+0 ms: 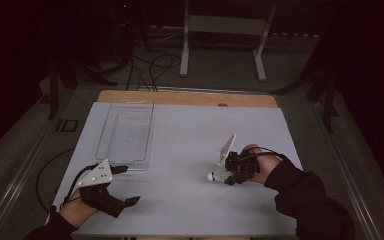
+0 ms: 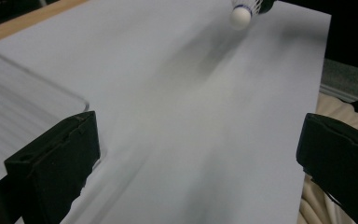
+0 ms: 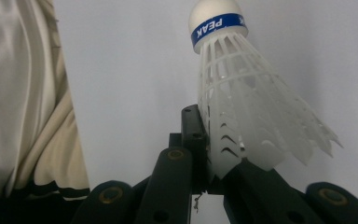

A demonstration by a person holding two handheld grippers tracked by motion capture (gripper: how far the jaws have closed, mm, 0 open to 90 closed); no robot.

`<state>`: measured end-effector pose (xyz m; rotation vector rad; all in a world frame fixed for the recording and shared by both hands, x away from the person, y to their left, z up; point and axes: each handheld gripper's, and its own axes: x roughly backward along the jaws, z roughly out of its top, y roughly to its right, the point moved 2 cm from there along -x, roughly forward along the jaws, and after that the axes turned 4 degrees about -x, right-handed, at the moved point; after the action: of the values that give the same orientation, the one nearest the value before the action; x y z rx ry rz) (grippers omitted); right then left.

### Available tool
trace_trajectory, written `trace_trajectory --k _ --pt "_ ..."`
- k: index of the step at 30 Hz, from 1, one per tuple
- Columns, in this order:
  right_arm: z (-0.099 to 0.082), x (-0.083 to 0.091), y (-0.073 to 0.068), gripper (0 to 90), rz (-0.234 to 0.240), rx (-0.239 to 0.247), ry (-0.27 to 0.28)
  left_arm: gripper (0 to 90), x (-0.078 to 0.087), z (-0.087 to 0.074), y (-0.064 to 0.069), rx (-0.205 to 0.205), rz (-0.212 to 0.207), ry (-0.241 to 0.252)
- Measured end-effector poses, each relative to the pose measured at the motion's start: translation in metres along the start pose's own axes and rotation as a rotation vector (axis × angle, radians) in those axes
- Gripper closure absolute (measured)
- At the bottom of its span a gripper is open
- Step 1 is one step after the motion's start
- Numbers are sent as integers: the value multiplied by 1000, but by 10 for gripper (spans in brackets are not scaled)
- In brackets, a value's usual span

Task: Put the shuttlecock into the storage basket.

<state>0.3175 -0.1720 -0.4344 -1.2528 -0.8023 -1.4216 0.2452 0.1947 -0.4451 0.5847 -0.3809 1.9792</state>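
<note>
A white plastic shuttlecock [image 3: 242, 107] with a blue band around its cork is pinched by the skirt's rim in my right gripper [image 3: 209, 154], whose jaws are shut on it. In the high view that gripper [image 1: 228, 176] is right of the table's centre and holds the shuttlecock [image 1: 215, 176] with its cork pointing left, low over the sheet. My left gripper [image 1: 127, 186] hovers at the front left corner with its jaws wide apart and nothing between them. In its own view, the left gripper [image 2: 196, 172] faces the bare sheet, with the shuttlecock [image 2: 242, 11] at the top edge.
A clear plastic tray [image 1: 125, 130] lies on the white sheet [image 1: 190, 135] at the left, just beyond my left gripper; its corner [image 2: 9, 112] sits beside the left jaw. A white frame stand [image 1: 225, 30] and cables are on the floor behind the table. Cream cloth [image 3: 23, 93] hangs near the front edge.
</note>
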Motion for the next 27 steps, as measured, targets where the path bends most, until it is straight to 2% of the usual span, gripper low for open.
trace_trajectory --k 2,8,10,13,14,16,19,20,24,27 --pt "1 -1 -1 900 1 18 8 1 -3 5 0 -15 0 -36" --pt "4 -4 -3 900 5 38 21 1 -14 20 1 -56 -38 -146" --pt "5 -3 -6 900 14 26 24 1 -18 25 1 -61 -47 -162" --pt "5 -3 -6 900 12 36 35 1 -19 27 1 -58 -49 -169" --pt "5 -2 -7 900 10 38 42 0 -25 36 3 -33 -54 -190" --pt "5 -2 -8 900 15 26 38 0 -28 40 5 -29 -75 -202" --pt "5 -3 -9 900 16 17 33 0 -32 46 8 -55 -101 -223" --pt "5 -4 -9 900 13 31 33 0 -34 48 9 -71 -109 -235" --pt "6 -3 -11 900 19 20 38 0 -40 57 10 -106 -133 -264" --pt "6 -3 -11 900 18 31 51 0 -45 63 12 -125 -150 -278"
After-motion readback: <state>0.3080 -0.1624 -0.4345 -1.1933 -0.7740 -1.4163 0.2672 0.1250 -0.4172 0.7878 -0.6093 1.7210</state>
